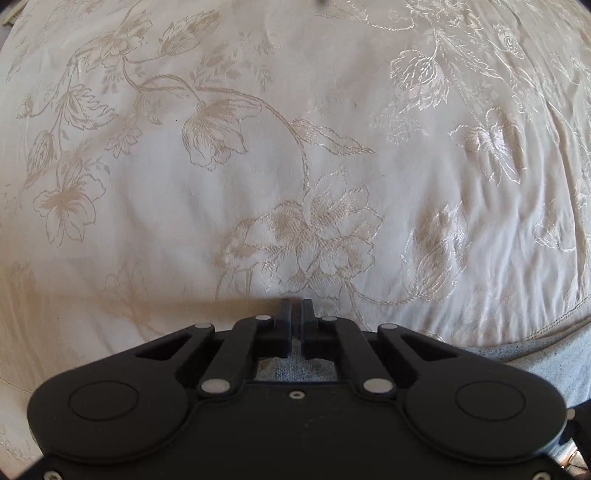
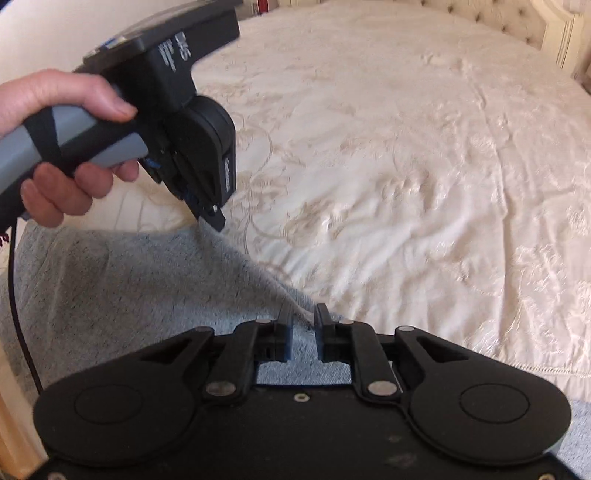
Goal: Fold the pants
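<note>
The grey knit pants (image 2: 140,284) lie on the cream bedspread at the near left of the right wrist view. They also show under my left gripper in the left wrist view (image 1: 535,365). My left gripper (image 1: 296,306) is shut on the pants' edge; it also shows in the right wrist view (image 2: 214,221), held by a hand and lifting a corner of the cloth. My right gripper (image 2: 304,314) is nearly shut, its fingers pinching a raised fold of the pants' edge.
The cream bedspread (image 2: 406,166) with embroidered flowers covers the bed ahead and to the right; it also fills the left wrist view (image 1: 258,147). A tufted headboard (image 2: 517,22) stands at the far right. A black cable (image 2: 14,295) hangs at the left.
</note>
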A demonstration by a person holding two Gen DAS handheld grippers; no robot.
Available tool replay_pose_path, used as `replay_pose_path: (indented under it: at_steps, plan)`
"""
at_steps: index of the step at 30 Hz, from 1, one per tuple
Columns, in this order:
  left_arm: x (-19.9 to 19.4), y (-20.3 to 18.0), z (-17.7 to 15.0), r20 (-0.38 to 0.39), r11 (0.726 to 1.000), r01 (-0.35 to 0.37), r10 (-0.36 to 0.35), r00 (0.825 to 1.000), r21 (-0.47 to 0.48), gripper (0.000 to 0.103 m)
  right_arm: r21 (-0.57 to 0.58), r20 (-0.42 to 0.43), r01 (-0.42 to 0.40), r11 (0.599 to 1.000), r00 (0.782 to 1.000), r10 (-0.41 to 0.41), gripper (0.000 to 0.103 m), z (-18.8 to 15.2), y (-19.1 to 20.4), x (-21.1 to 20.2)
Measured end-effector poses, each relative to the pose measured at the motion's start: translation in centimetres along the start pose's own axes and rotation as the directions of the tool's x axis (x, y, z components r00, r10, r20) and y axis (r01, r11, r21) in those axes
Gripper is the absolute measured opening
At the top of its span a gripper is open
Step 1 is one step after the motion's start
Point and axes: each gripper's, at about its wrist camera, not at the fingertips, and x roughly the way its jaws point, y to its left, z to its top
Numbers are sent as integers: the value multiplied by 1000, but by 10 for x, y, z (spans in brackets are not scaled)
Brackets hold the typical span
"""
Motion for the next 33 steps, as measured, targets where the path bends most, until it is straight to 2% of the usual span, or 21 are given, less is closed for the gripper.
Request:
replay_pose_path:
  at_steps: [2,3,5,8,10,12,14,18,20,23,26,28,30,33]
  plan:
    - [-2,0,16,26,997,-67,66,997,34,1,2,23,-33,999,999,32,17,2,3,-5]
    - [0,2,20,19,997,-66,65,998,44,1,9,19,-55,998,998,54,17,2,4,-4]
    - [1,11,27,1,999,-43,43,999,26,1,4,-25,-87,996,996,87,17,2,9,5]
    - [-12,31,31,37,999,-41,42,998,-20,1,-6,-95,-102,995,990,101,17,4,17,29]
    - [-21,48,28,50,997,-7,10,999,-73,3,-1,-139,-105,995,985,104,17,8,24,51]
    - [-31,65,20,65,991,33,-25,998,-129,7,-12,-134,-96,995,987,93,17,16,32,67]
    - [-41,84,6,83,982,65,-51,995,-176,7,-36,-120,-89,995,989,84,17,27,38,80]
    - [-60,97,-31,122,972,81,-55,991,-221,7,-35,-116,-85,996,990,81,17,52,45,103]
    - [-68,103,-57,142,967,97,-65,988,-235,8,-23,-87,-70,997,994,68,18,56,46,95]
    - [-67,111,-98,149,954,128,-90,985,-270,10,-15,-50,-114,993,992,113,18,54,47,70]
    - [-49,118,-147,98,945,94,-66,993,-315,12,-49,-76,-161,986,985,157,18,43,57,59]
    - [-30,129,-180,48,926,98,-87,995,-364,11,-106,-108,-176,979,980,165,18,36,68,64]
    - [-31,139,-206,120,905,156,-117,986,-396,11,-174,-122,-166,971,982,146,17,33,78,76]
    - [-35,144,-221,126,888,177,-136,983,-425,11,-182,-132,-137,974,985,114,14,42,81,100]
